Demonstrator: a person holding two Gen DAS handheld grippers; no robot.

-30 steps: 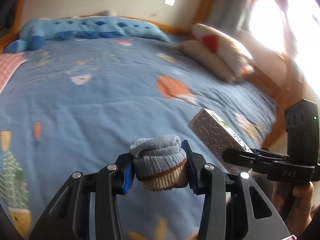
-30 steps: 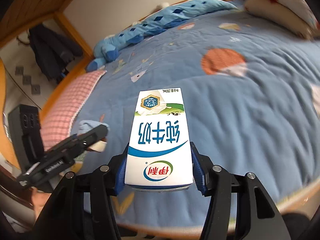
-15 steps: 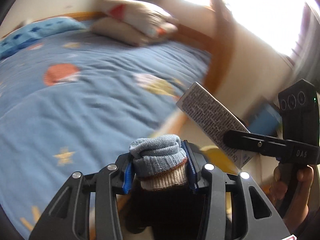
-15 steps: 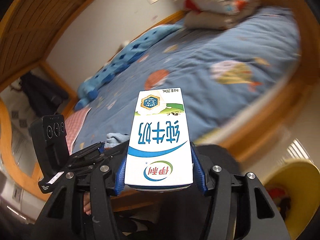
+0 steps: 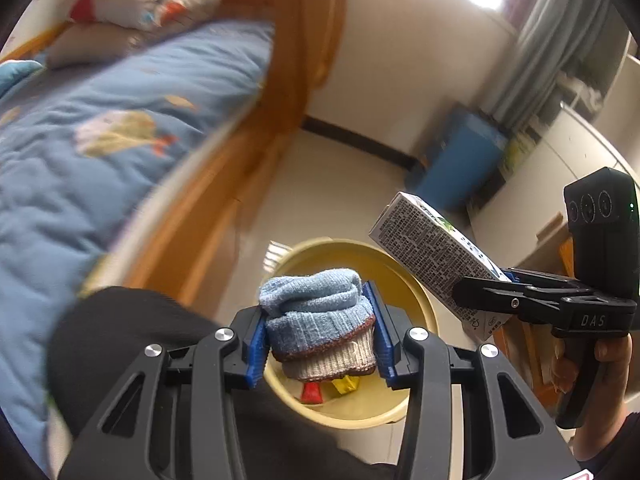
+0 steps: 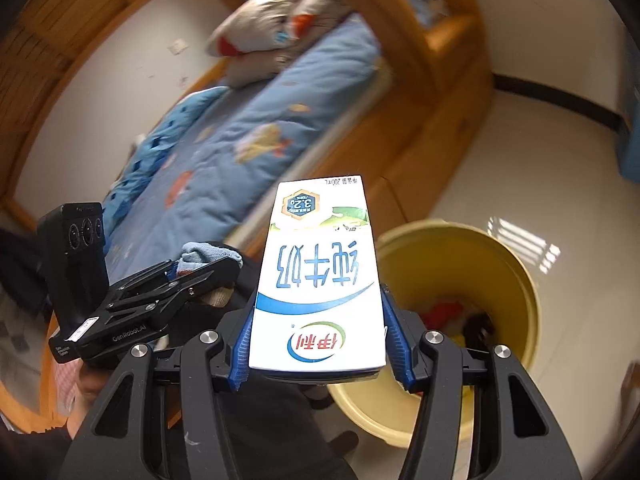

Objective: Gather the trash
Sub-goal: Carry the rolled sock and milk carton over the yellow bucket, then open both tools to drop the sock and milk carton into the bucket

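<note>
Left gripper (image 5: 318, 330): I'm clamping the rolled sock (image 5: 320, 320), hovering directly above the yellow bin (image 5: 416, 280).
Right gripper (image 6: 318, 344): I'm gripping the milk carton (image 6: 320, 276), long axis pointing forward, bin (image 6: 516, 276) lying ahead-right.
Nearer: I'm judging the left.

The left gripper (image 5: 318, 330) has its blue-padded jaws pressed against both sides of a rolled sock (image 5: 320, 324). The right gripper (image 6: 318, 340), just to its right and level with it, clamps a milk carton (image 6: 320, 280) that juts forward past its fingertips. A bare hand (image 5: 592, 364) grasps the right gripper's handle from below.
</note>
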